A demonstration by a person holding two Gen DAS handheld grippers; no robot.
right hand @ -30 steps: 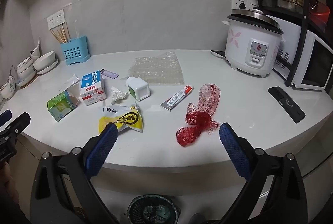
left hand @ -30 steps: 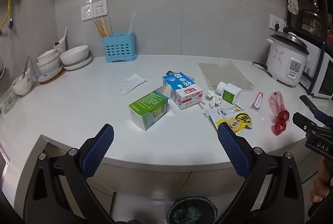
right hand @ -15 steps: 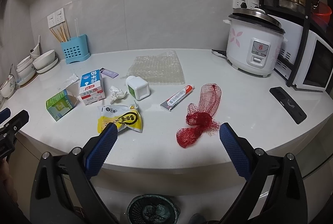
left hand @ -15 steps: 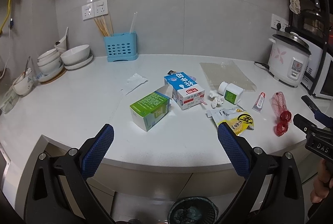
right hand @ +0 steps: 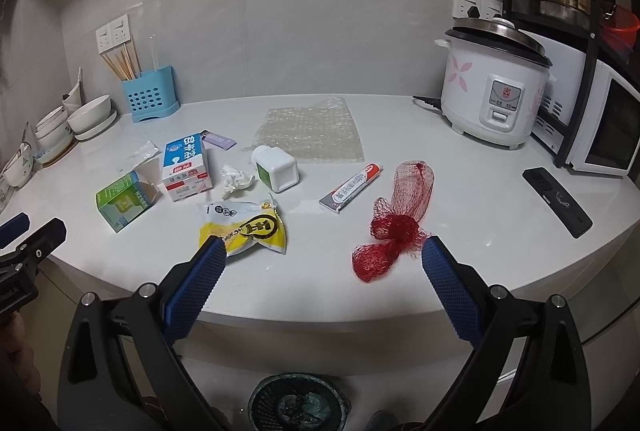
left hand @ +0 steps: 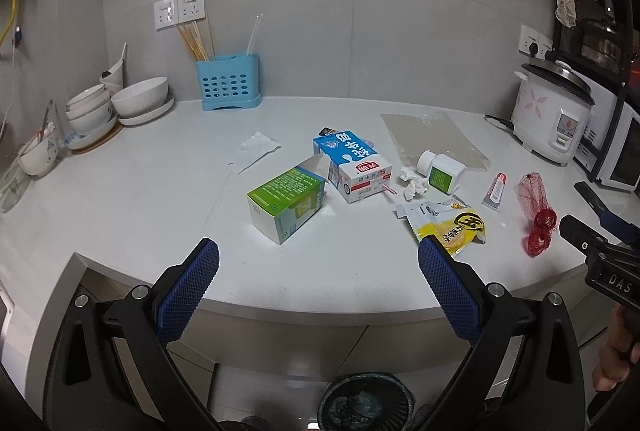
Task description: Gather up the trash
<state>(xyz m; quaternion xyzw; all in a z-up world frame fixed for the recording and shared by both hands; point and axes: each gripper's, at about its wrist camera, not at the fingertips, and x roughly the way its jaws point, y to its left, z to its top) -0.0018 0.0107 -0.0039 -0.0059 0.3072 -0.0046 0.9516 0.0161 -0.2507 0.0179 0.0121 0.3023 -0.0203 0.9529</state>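
A: How do the tongs stand?

B: The left tongs (left hand: 318, 257) are spread wide and grasp nothing, hanging off the desk's (left hand: 140, 191) front edge. The right tongs (right hand: 322, 255) are just as released, also touching nothing.

A: And the trash?

B: All lying on the desk. A green box (left hand: 286, 205) with its flap open lies just beside a blue milk carton (left hand: 352, 165); right of them a crumpled tissue (right hand: 236, 181), a white bottle (right hand: 276, 167) on its side, a yellow snack bag (right hand: 244, 229), a tube (right hand: 352, 187) and a red mesh net (right hand: 396, 219).

A: The room?

B: A kitchen corner: grey tiled wall, blue utensil holder (left hand: 228, 81), stacked bowls (left hand: 100, 107) at left, rice cooker (right hand: 494, 83) at right, a bin (right hand: 298, 405) on the floor below the desk
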